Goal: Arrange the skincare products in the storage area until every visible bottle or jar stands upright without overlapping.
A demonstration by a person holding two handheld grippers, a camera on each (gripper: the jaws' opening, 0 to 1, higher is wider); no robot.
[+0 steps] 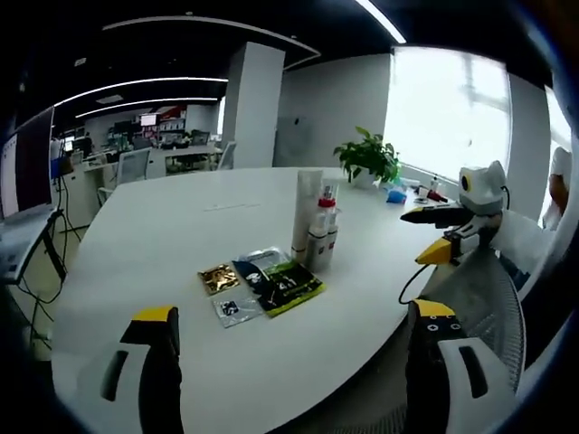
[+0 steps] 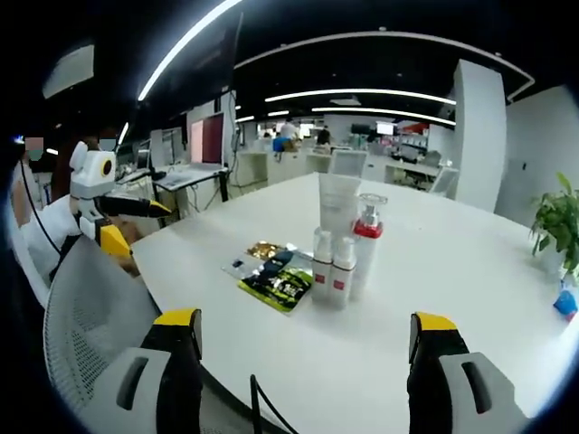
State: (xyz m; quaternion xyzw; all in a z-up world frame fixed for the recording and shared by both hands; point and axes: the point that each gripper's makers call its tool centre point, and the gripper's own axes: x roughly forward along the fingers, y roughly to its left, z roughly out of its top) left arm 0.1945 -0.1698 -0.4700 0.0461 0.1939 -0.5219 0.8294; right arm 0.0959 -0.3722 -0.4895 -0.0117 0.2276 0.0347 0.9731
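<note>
A tall white tube [image 1: 306, 210], a pump bottle with a red collar [image 1: 327, 220] and two small white bottles [image 1: 318, 250] stand upright in a tight cluster on the white table [image 1: 181, 226]. Several flat sachets [image 1: 271, 285] lie just in front of them. The right gripper view has the same tube [image 2: 337, 210], pump bottle [image 2: 368, 242], small bottles [image 2: 332, 268] and sachets [image 2: 271, 276]. My left gripper [image 1: 294, 312] is open, short of the sachets. My right gripper [image 2: 305, 320] is open too, back from the table edge. Each one appears in the other's view, right gripper [image 1: 418, 235] and left gripper [image 2: 140, 231].
A grey mesh chair back [image 1: 488, 298] stands at the table's rim between the two grippers, also in the right gripper view as the chair [image 2: 90, 316]. A potted plant [image 1: 366, 158] and small blue items [image 1: 395, 194] sit near the window. Office desks and monitors fill the background.
</note>
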